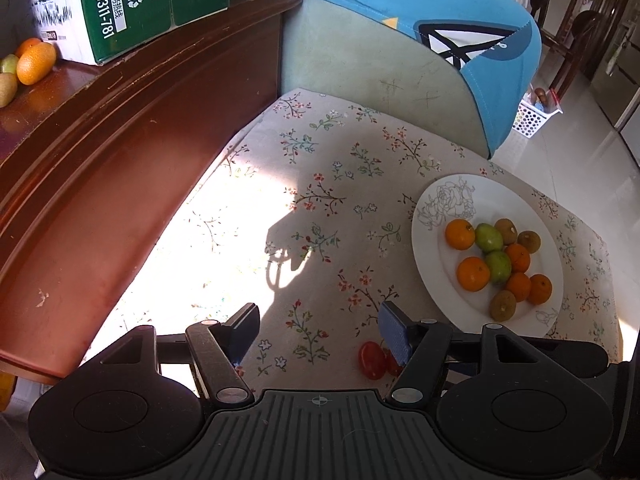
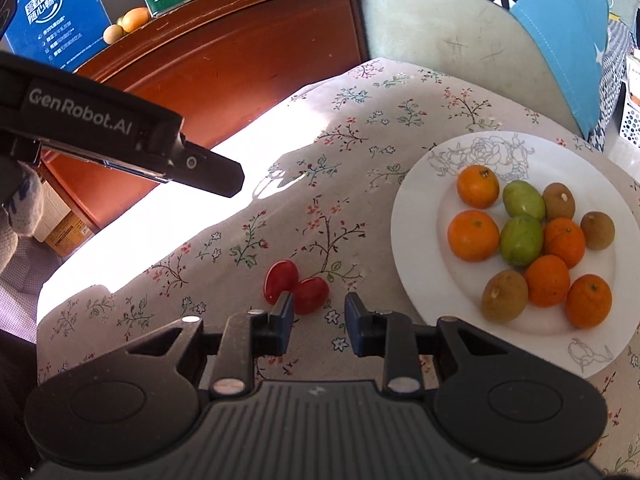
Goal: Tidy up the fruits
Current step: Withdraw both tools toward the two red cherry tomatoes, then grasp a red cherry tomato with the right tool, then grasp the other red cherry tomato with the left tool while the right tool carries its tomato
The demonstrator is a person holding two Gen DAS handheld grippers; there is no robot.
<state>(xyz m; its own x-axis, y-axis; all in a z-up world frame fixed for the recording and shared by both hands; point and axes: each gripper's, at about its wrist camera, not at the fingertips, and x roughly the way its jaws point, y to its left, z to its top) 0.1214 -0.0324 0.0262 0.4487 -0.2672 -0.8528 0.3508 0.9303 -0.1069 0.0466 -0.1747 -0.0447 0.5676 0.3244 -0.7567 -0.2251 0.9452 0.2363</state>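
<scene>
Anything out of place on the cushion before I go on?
Yes: two red cherry tomatoes lie loose on the floral cloth, touching each other, outside the white plate that holds the other fruit. The open right gripper sits just before them.

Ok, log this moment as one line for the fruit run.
left gripper: open, empty | right gripper: open, empty, near two cherry tomatoes on floral cloth | plate: oranges, green fruits, kiwis

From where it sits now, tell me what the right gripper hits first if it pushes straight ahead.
Probably the two cherry tomatoes on the floral cloth, just ahead of the right gripper and slightly left of centre between its open jaws. Depth is uncertain; the plate lies off to the right.
</scene>
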